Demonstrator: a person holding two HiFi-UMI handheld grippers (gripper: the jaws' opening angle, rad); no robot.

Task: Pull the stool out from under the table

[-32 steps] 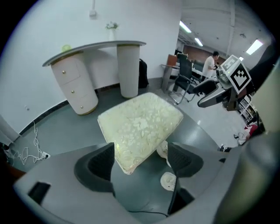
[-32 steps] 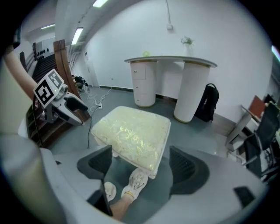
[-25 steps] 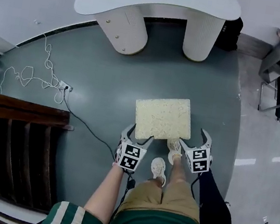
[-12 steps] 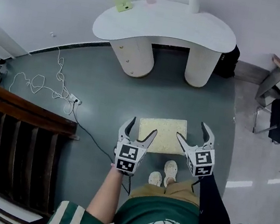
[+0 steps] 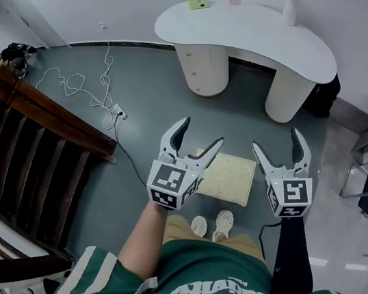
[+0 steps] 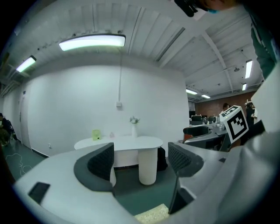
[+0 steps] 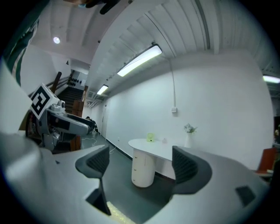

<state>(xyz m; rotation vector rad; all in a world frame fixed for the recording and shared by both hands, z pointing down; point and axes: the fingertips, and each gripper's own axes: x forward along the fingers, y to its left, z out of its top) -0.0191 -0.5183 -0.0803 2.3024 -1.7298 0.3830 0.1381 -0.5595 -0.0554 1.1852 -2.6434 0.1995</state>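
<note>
Cream speckled square stool, upright on floor, clear of white table

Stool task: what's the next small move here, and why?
Probably just lower the arms and stop: the stool sits on open floor by the person's feet, clear of the table, and the left tool and right tool are open, holding nothing.

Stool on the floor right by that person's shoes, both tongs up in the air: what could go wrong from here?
1. The stool stands just ahead of the person's shoes; a step forward could trip over it.
2. A white cable and power strip lie loose on the floor to the left, another possible snag.
3. The left tongs and right tongs are open and empty, so nothing steadies the stool if bumped.
</note>
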